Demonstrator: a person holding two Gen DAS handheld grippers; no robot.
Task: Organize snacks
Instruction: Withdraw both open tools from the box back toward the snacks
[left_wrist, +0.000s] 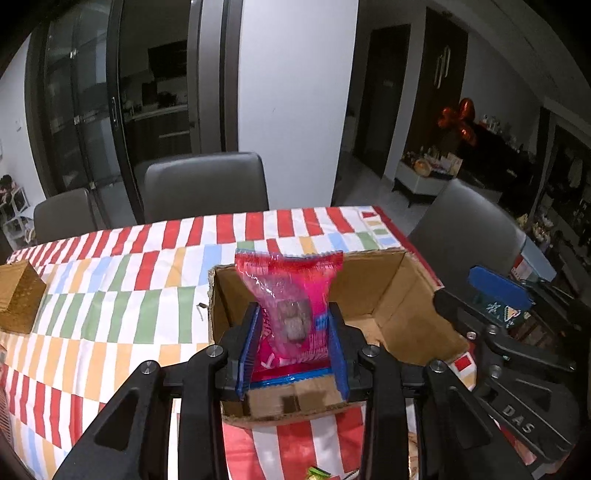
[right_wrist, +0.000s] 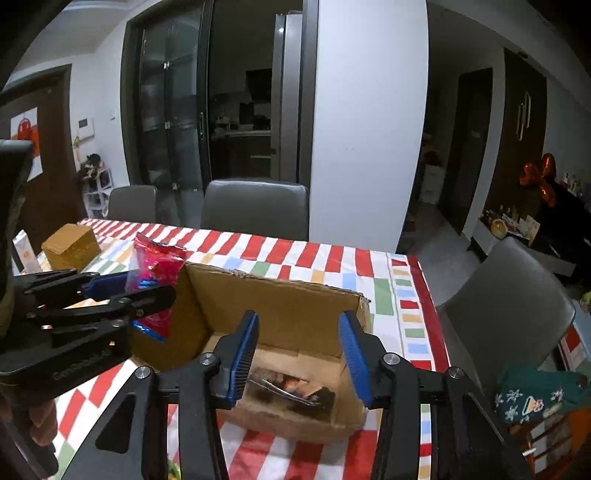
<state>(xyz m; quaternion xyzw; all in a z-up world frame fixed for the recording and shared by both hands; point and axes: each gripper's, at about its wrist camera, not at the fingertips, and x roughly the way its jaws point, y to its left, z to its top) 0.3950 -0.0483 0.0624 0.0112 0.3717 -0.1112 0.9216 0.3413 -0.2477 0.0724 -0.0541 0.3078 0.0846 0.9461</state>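
Pink snack packet (left_wrist: 291, 314) in left claw (left_wrist: 293, 347), "DAS" on right claw (left_wrist: 519, 417)

The right hand-held gripper (right_wrist: 299, 354) hung over an open cardboard box (right_wrist: 280, 299), its blue pads apart with nothing between them. Dark snack packets (right_wrist: 295, 391) lay on the box floor. At the left, the left hand-held gripper (right_wrist: 147, 295) held a pink snack bag (right_wrist: 157, 262) at the box's left wall. The box stood on a surface under a striped cloth (right_wrist: 332, 258). A small brown box (right_wrist: 70, 245) sat far left.
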